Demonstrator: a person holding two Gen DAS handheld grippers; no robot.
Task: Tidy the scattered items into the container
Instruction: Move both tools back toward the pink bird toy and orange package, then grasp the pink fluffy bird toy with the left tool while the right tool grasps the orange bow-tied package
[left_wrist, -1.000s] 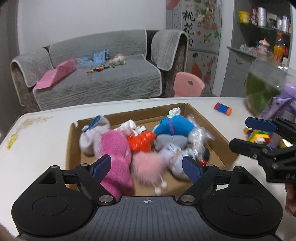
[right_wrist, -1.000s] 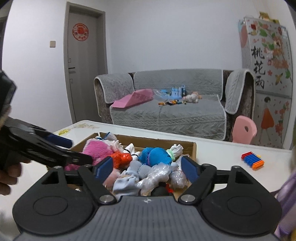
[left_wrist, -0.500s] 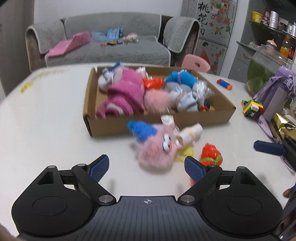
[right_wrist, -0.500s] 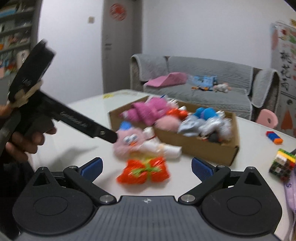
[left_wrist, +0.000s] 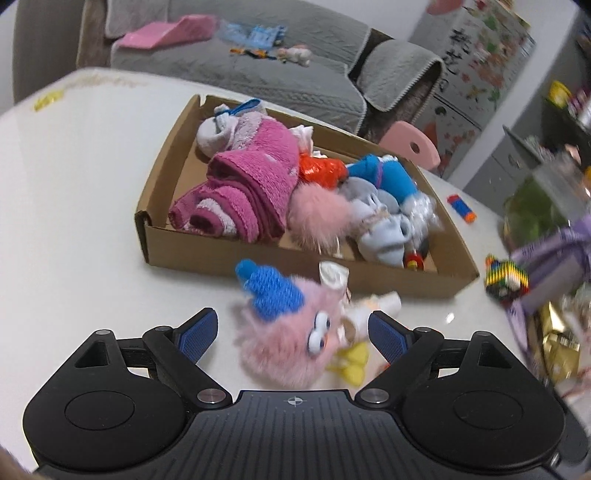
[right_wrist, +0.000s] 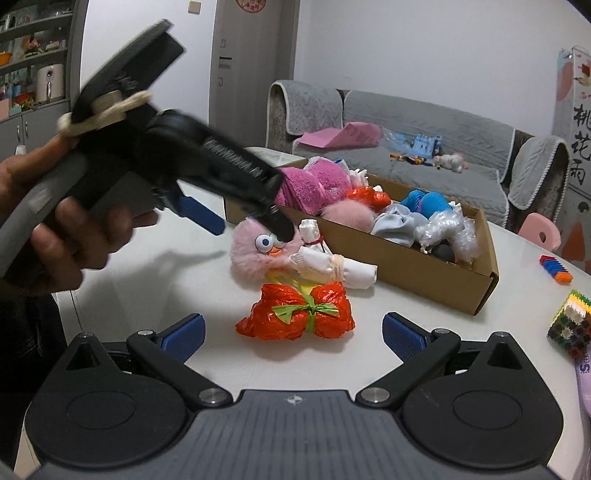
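While both tools gaped wide and empty, the left tool (left_wrist: 291, 332) flanked a pink plush toy (left_wrist: 284, 339) beside the cardboard box (left_wrist: 258, 256), the right tool (right_wrist: 293, 332) near a red bundle (right_wrist: 295, 314).

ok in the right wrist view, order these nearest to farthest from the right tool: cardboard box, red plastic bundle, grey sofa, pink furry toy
1. red plastic bundle, just ahead, between the open fingers' line
2. pink furry toy, behind it, slightly left
3. cardboard box, beyond, to the right
4. grey sofa, far back
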